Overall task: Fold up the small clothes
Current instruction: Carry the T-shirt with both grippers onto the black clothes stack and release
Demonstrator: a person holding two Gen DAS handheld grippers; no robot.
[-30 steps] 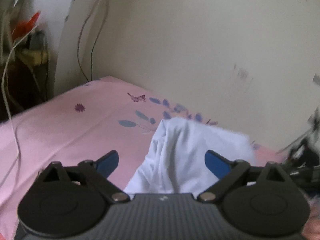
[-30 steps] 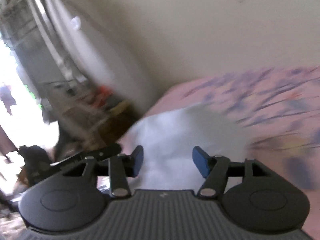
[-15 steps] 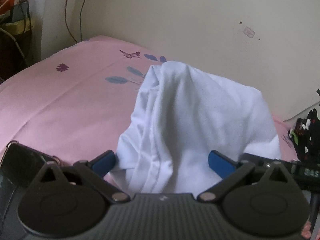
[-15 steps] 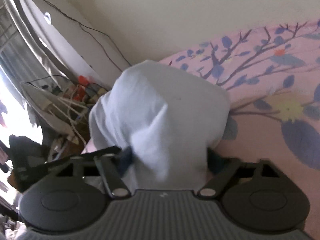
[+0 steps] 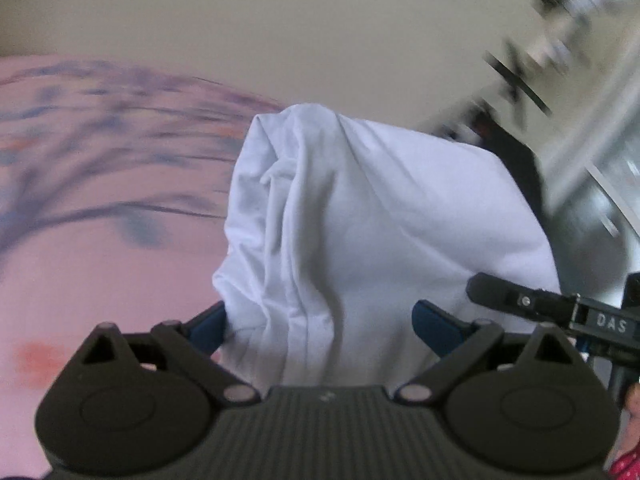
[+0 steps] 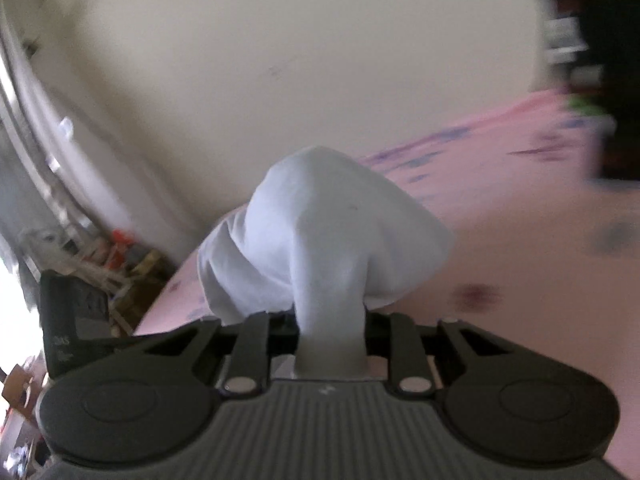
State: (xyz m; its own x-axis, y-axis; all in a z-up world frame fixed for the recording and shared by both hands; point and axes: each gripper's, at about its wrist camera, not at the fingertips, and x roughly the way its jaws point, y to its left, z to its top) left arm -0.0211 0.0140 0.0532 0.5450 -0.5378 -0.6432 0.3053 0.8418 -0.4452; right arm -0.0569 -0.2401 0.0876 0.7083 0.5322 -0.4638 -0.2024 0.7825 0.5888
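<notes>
A small white garment (image 5: 360, 216) is bunched up over a pink floral bedsheet (image 5: 100, 216). In the left wrist view it lies between the blue fingertips of my left gripper (image 5: 322, 320), whose jaws stand wide apart around the cloth. In the right wrist view my right gripper (image 6: 330, 320) has its jaws drawn in tight on a fold of the same white garment (image 6: 320, 232), which rises in a hump in front of it. The right gripper's fingertips are hidden by the cloth. The right gripper's arm (image 5: 560, 308) shows at the right of the left wrist view.
A cream wall (image 6: 320, 60) runs behind the bed. Cluttered items and cables (image 6: 120, 256) sit off the bed's left edge in the right wrist view. Dark furniture (image 6: 600, 60) stands at the far right. The pink sheet (image 6: 520, 240) spreads to the right.
My right gripper has shut on a fold of the white garment. Both views have swung, with motion blur, and the garment has moved with them. The left jaws stay apart.
</notes>
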